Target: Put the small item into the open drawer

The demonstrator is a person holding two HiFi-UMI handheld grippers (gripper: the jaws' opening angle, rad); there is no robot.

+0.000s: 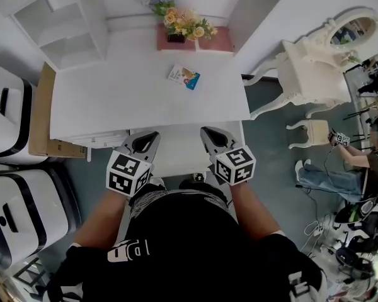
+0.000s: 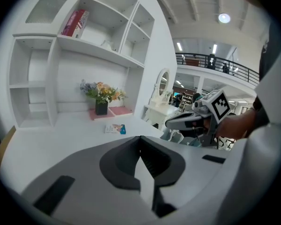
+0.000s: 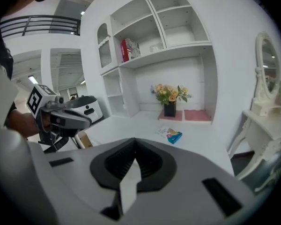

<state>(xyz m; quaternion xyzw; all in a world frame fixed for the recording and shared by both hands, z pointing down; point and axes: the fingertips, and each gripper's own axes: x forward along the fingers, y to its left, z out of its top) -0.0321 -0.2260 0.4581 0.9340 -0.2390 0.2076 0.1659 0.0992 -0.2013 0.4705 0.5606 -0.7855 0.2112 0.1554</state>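
At the near edge of the white desk [image 1: 113, 99], a drawer [image 1: 176, 156] pulled out, flanked by the left gripper [image 1: 148, 137] and the right gripper [image 1: 209, 134]. Left jaws pressed together, gripping nothing. Right jaws likewise together, nothing between them. Farther back on the desktop, well apart from drawer and grippers: a small packet [image 1: 184, 76], white with a blue end, lying flat. Behind it, flowers [image 1: 184, 22] in a dark pot beside a pink mat [image 1: 208, 39]. To the right of the desk, a white dressing table [image 1: 309, 68].
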